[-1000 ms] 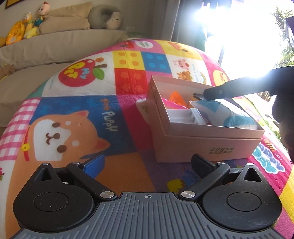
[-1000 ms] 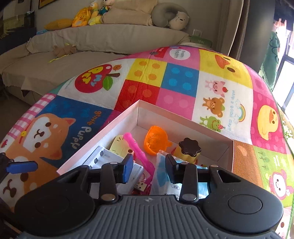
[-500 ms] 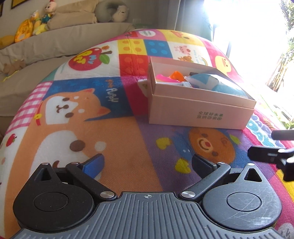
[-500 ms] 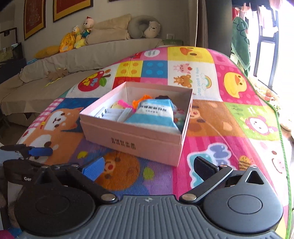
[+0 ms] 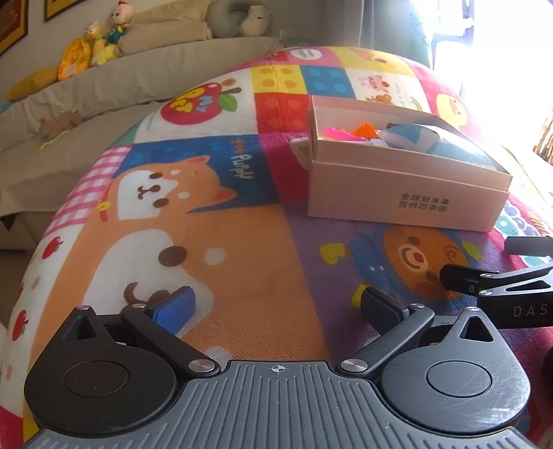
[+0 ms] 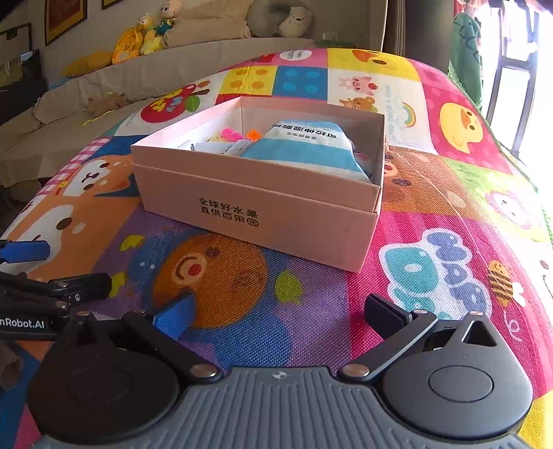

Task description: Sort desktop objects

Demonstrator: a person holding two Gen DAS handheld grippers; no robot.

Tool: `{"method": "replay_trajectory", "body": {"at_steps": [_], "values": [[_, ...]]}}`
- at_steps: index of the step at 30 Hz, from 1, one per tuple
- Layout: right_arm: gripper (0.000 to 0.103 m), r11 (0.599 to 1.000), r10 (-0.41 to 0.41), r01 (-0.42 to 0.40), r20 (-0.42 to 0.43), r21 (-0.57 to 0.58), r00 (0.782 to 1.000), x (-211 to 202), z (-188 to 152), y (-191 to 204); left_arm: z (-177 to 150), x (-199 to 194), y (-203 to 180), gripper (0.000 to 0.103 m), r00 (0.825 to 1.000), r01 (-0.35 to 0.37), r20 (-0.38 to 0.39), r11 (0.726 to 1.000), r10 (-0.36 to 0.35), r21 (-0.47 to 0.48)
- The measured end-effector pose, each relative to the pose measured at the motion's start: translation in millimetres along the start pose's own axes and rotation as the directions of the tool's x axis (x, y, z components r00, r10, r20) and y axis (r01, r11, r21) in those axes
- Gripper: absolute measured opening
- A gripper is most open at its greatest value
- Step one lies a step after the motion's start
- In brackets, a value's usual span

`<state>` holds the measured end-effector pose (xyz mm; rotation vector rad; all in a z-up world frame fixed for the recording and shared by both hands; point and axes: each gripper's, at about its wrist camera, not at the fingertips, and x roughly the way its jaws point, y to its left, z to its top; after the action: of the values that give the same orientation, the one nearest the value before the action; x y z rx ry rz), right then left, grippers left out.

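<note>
A pink cardboard box (image 5: 408, 203) (image 6: 255, 210) stands on the colourful cartoon mat (image 5: 242, 262) (image 6: 262, 304). Inside it lie a blue and white packet (image 6: 307, 148) (image 5: 446, 145), a pink item (image 6: 230, 133), an orange item (image 5: 364, 129) and white cards (image 6: 214, 146). My left gripper (image 5: 276, 305) is open and empty, low over the mat in front of the box. My right gripper (image 6: 278, 312) is open and empty, also in front of the box, to the right of the left one (image 6: 52, 286). It also shows at the right edge of the left wrist view (image 5: 497, 279).
A beige sofa (image 5: 103, 89) with plush toys (image 5: 93, 45) and a grey neck pillow (image 6: 276, 17) runs along the far side. Bright windows (image 5: 501, 41) are at the right. The mat's edge drops off at the left (image 5: 20, 276).
Both grippers have drawn back from the box toward the mat's near edge. The right gripper, nearly shut over the box a second ago, is now wide open and empty. The packet lies in the box.
</note>
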<state>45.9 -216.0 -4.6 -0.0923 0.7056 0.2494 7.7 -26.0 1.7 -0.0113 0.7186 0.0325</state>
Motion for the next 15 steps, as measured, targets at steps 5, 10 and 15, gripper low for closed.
{"method": "replay_trajectory", "body": {"at_steps": [5, 10, 15], "values": [[0.103, 1.0, -0.006, 0.006, 0.01, 0.002, 1.0, -1.0, -1.3, 0.2, -0.8, 0.0, -0.9, 0.103, 1.0, 0.0, 0.0, 1.0, 0.0, 0.0], [0.103, 1.0, -0.008, 0.008, 0.01, 0.0, 1.0, -0.1, -1.0, 1.5, -0.4, 0.2, 0.1, 0.103, 1.0, 0.001, 0.001, 1.0, -0.001, 0.0], [0.103, 1.0, -0.007, 0.007, 0.01, 0.001, 1.0, -0.1, -0.9, 1.7, -0.4, -0.1, -0.4, 0.103, 1.0, 0.003, 0.001, 1.0, -0.003, -0.001]]}}
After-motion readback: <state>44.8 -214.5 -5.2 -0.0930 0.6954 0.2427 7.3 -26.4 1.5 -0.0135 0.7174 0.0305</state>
